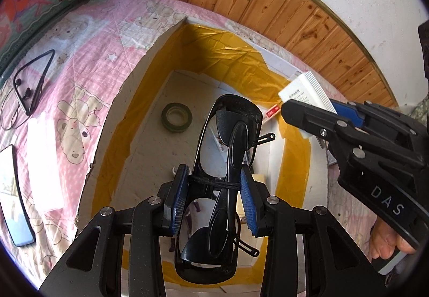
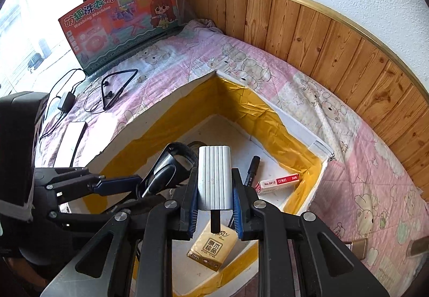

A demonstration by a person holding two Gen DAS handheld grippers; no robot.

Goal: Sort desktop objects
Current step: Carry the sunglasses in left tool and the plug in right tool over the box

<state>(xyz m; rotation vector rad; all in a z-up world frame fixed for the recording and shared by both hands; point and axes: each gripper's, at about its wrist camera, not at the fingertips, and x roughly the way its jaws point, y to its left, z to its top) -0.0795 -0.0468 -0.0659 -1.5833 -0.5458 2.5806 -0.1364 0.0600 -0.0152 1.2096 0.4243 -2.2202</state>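
Observation:
My left gripper [image 1: 213,181] is shut on a pair of folded black glasses [image 1: 230,120], its blue pads pressing the frame near the bridge. The glasses hang over an open white box lined with yellow tape [image 1: 128,77]. My right gripper [image 2: 214,181] is shut on a white ribbed block [image 2: 214,176], held upright above the same box [image 2: 166,101]. In the left wrist view the right gripper [image 1: 308,106] comes in from the right with the white block [image 1: 305,90]. In the right wrist view the left gripper [image 2: 128,189] and glasses [image 2: 171,162] are at the left.
Inside the box lie a tape roll [image 1: 177,117], a black marker [image 2: 252,171], a red staples box [image 2: 278,183] and a tissue pack [image 2: 214,246]. On the pink bedcover left of the box are neckband earphones [image 1: 32,82], a phone [image 1: 16,195] and a charger with cable [image 2: 65,101]. A toy carton [image 2: 120,20] leans at the back.

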